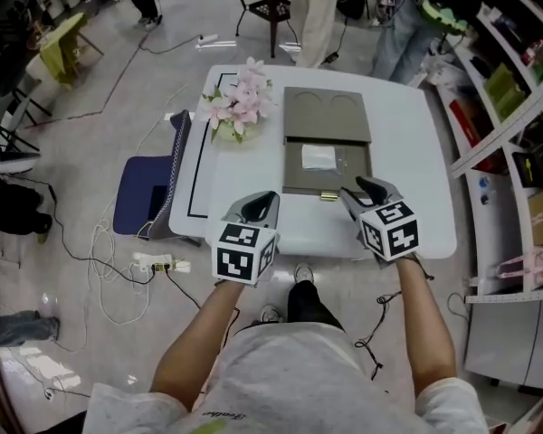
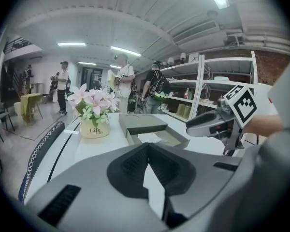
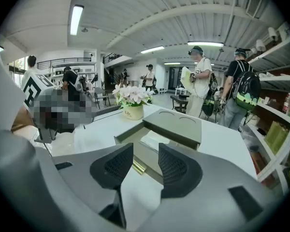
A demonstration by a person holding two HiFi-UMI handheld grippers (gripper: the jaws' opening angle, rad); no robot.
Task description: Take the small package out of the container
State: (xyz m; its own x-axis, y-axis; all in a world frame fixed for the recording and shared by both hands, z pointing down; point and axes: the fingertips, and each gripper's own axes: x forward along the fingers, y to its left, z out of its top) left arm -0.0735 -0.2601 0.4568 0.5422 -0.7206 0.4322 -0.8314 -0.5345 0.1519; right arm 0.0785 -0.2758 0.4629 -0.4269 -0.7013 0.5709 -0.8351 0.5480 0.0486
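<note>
A grey-brown box container (image 1: 327, 116) stands on the white table (image 1: 407, 152), its drawer (image 1: 294, 165) pulled out toward me. A small white package (image 1: 319, 157) lies flat inside the drawer; it also shows in the right gripper view as a pale package (image 3: 154, 140) and in the left gripper view as a pale package (image 2: 150, 137). My right gripper (image 1: 360, 189) hovers at the drawer's front right corner, jaws open and empty, the right gripper (image 3: 146, 154) aimed at the drawer's gold handle (image 3: 139, 166). My left gripper (image 1: 262, 199) is held left of the drawer, its left gripper (image 2: 148, 146) tips touching, holding nothing.
A pot of pink flowers (image 1: 240, 107) stands at the table's back left. A blue chair (image 1: 145, 193) sits against the table's left side, and shelving (image 1: 516, 107) runs along the right. People stand beyond the far edge. Cables (image 1: 118, 260) lie on the floor.
</note>
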